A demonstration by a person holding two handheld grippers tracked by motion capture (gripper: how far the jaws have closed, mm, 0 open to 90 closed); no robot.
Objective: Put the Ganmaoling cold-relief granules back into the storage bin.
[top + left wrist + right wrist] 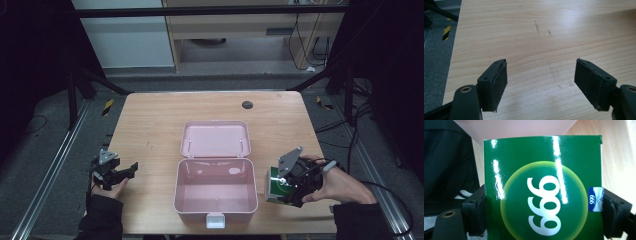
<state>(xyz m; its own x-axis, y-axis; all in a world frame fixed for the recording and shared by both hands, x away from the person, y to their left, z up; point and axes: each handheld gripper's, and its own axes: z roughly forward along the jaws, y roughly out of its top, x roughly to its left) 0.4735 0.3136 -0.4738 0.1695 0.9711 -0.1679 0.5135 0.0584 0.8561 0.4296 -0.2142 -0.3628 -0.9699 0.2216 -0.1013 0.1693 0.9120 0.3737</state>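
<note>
A green box (544, 190) with a yellow-green disc and white "999" print sits between the jaws of my right gripper (544, 212), which is shut on its two sides. From above, that box (276, 187) hangs in my right gripper (287, 187) just right of the open pink lunch box (216, 195), a little above the wooden table (150, 130). Over the table's left front corner, my left gripper (131, 169) is held level. Its jaws (541, 85) stand wide open over bare wood with nothing between them.
The pink box's lid (216, 139) lies flat behind its tray, and a white latch (215, 220) sticks out at the front edge. A small dark round spot (247, 104) marks the table's far side. Dark frame bars and cables surround the table.
</note>
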